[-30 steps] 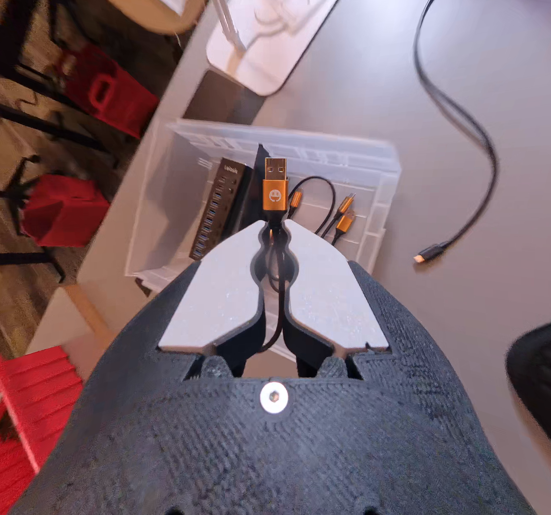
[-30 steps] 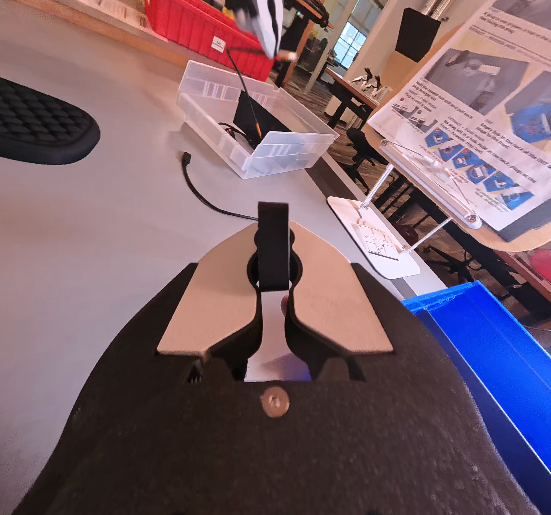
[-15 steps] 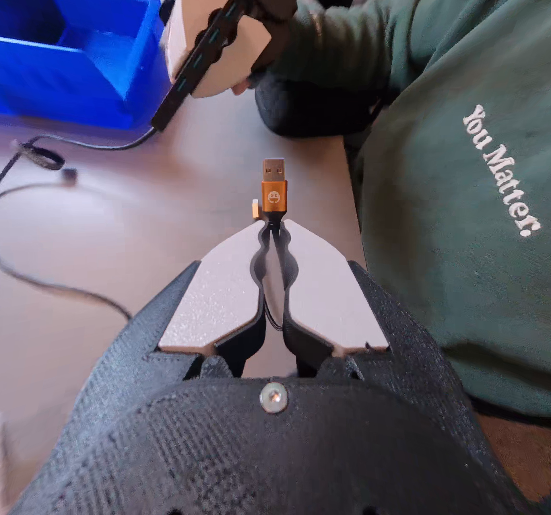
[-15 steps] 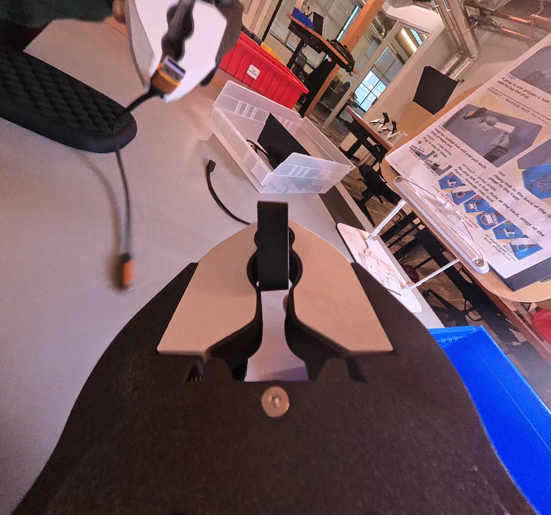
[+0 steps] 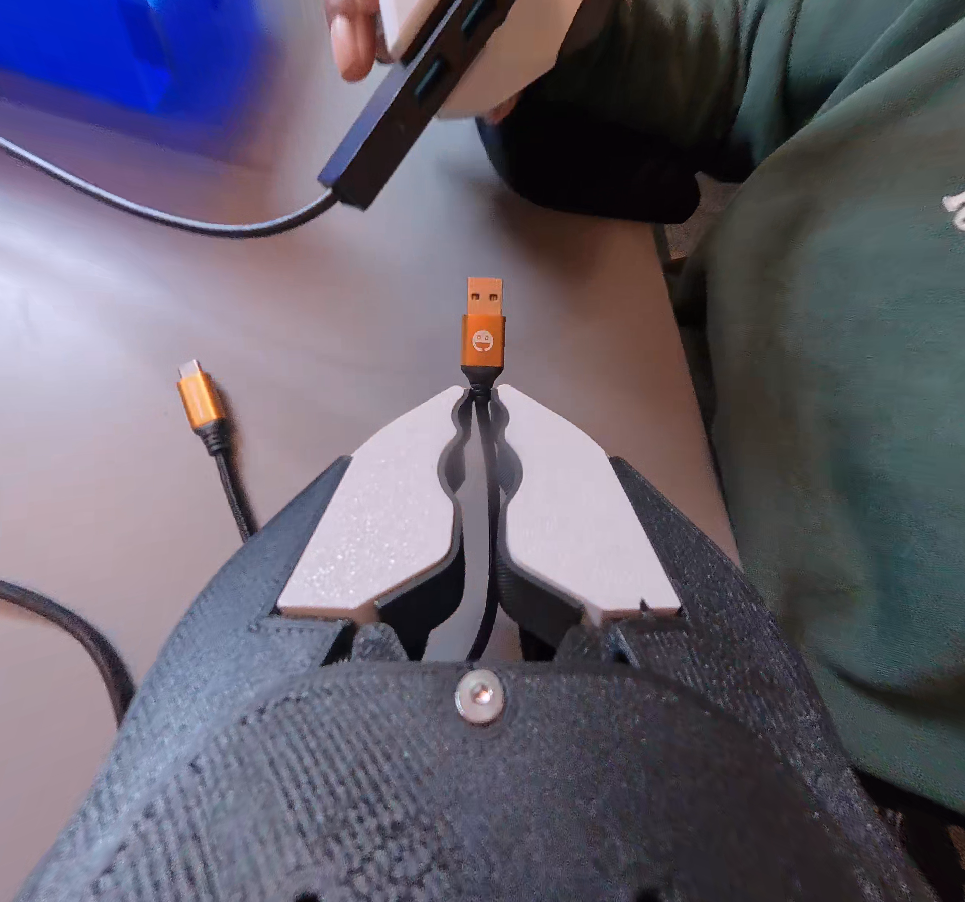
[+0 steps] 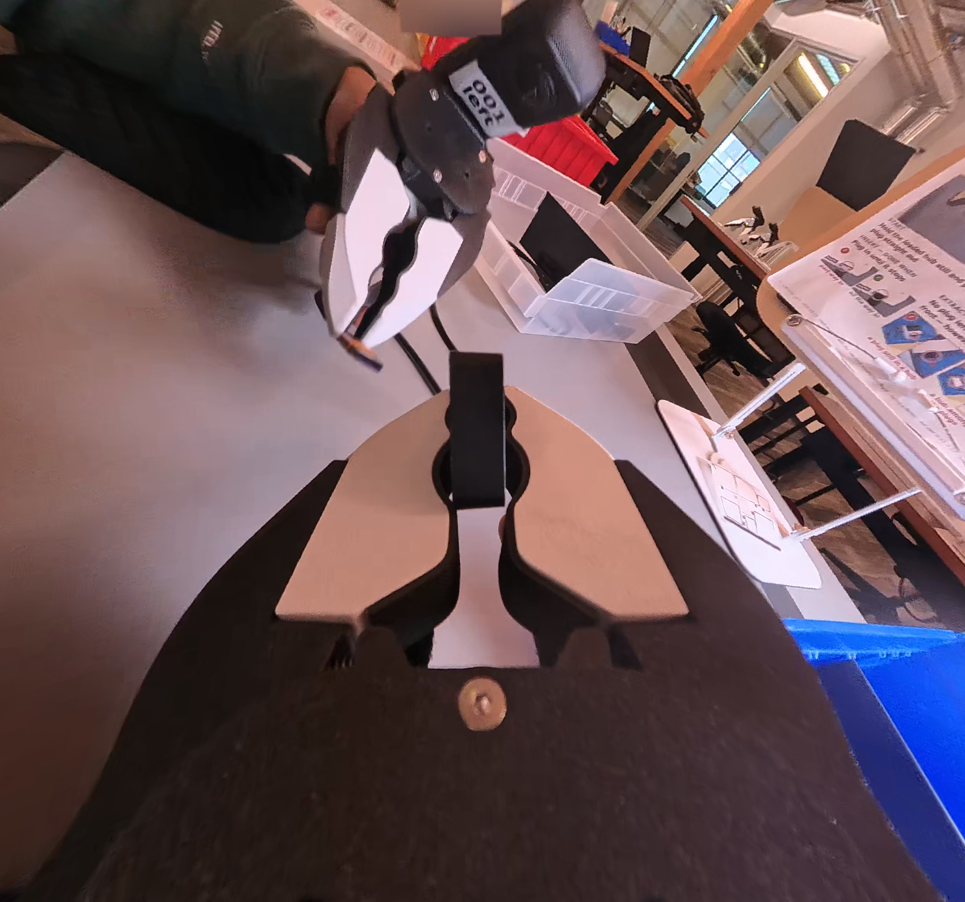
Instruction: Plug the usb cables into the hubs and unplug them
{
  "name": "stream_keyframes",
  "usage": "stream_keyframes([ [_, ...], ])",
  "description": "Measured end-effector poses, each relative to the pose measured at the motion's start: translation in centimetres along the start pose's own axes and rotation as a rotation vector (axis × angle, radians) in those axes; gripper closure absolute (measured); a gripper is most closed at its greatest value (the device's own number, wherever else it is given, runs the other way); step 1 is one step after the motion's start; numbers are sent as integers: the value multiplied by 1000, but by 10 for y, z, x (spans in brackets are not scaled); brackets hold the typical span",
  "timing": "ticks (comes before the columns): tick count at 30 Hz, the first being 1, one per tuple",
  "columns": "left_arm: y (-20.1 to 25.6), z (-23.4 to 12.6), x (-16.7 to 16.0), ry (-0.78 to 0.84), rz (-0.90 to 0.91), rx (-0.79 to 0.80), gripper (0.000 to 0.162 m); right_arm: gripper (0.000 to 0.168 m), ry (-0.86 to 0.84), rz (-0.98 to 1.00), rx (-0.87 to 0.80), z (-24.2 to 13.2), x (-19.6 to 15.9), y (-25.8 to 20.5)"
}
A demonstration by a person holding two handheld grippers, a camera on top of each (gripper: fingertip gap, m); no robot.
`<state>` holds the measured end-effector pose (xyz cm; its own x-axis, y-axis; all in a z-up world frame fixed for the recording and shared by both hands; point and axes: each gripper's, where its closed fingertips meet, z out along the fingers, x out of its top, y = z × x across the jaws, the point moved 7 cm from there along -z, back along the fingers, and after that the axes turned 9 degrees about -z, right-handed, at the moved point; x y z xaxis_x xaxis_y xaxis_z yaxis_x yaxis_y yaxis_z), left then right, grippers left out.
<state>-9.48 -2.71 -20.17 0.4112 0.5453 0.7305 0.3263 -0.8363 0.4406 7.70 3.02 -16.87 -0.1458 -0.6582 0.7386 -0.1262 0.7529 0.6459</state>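
Observation:
My left gripper point(image 5: 481, 390) is shut on the black cable just behind an orange USB-A plug point(image 5: 483, 334), which sticks out forward above the grey table. The cable's other orange plug point(image 5: 198, 403) lies on the table to the left. My right gripper point(image 6: 476, 396) is shut on a slim black USB hub point(image 6: 476, 433), seen end-on. In the left wrist view that hub point(image 5: 418, 78) hangs slanted above and ahead of the plug, its ports facing it, with a gap between them. The left gripper also shows in the right wrist view point(image 6: 360, 339), close to the hub's end.
A blue bin point(image 5: 104, 15) stands at the far left, also at the right edge in the right wrist view point(image 6: 898, 720). A clear plastic tray point(image 6: 590, 292) holding another black hub stands beyond. An instruction sheet on a stand point(image 6: 861, 355) is at right. The person's green sleeve point(image 5: 835, 302) fills the right. The grippers' ends are close to 9 centimetres from one another.
The left gripper swung from over the clear tray toward the right gripper, carrying the orange plug. Plug and hub are now much closer, and the cable's loose end lies on the table.

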Motion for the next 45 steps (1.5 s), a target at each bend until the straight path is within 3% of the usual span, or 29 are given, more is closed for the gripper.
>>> stream_keyframes([
  [10,4,-3,0,143,-58,5,156,157,-90,-91,58,8,-7,-14],
  [15,-4,3,-8,86,-119,61,156,157,-194,-237,108,18,-11,-30],
  [20,-6,15,-20,-74,79,275,149,157,-242,-253,135,21,-16,-35],
  [23,-4,20,-22,-119,149,336,142,157,-260,-231,124,20,-19,-32],
  [27,-3,25,-23,-166,226,395,143,157,-267,-218,113,19,-21,-30],
  [31,1,29,-21,-221,264,392,154,157,-274,-210,111,20,-22,-30],
  [40,1,36,-15,-256,279,406,155,157,-278,-200,114,20,-22,-31],
  [43,-1,33,-12,-210,249,398,155,157,-274,-214,119,18,-21,-33],
  [45,3,19,1,-98,121,291,155,157,-269,-231,113,17,-20,-33],
])
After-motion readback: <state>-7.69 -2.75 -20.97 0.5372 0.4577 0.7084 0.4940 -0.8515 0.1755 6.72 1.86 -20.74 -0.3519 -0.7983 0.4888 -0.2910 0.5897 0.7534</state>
